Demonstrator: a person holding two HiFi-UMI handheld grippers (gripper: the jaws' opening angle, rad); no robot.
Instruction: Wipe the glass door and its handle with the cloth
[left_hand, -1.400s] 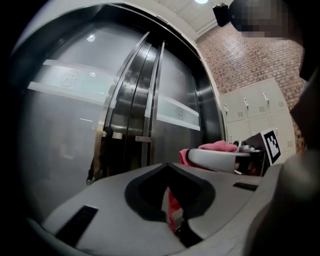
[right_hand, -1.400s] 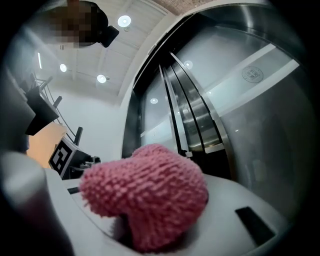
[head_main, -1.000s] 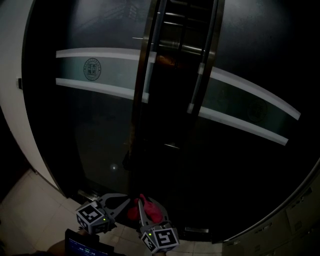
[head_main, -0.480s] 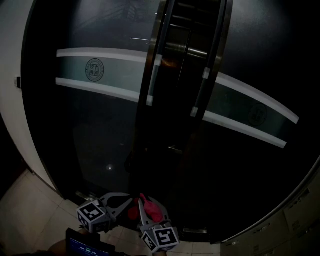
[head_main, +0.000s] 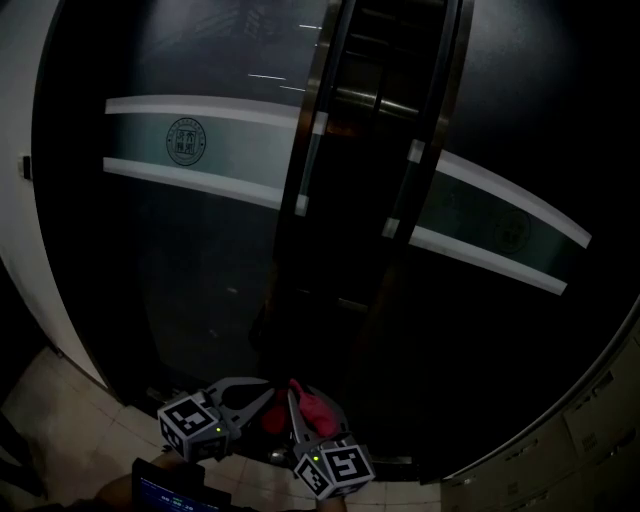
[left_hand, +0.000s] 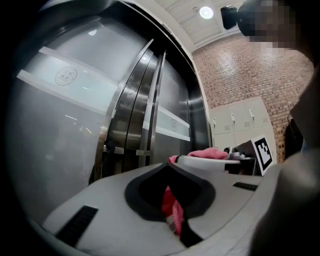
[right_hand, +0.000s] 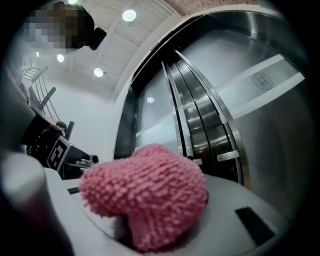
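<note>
While right gripper (head_main: 296, 402) clamps cloth (head_main: 318, 415), glass door (head_main: 200, 260) bottom edge just ahead

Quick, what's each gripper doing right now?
Left gripper: closed; a bit of the fluffy pink knitted cloth shows in its hollow.
Right gripper: closed on that cloth.

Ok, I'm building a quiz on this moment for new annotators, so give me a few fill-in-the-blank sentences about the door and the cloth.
1. The right gripper is shut on a ___ cloth.
2. ___ pale frosted bands cross the dark glass door.
3. The long metal handle on the door runs ___.

Missing words: pink; two; vertically.
</note>
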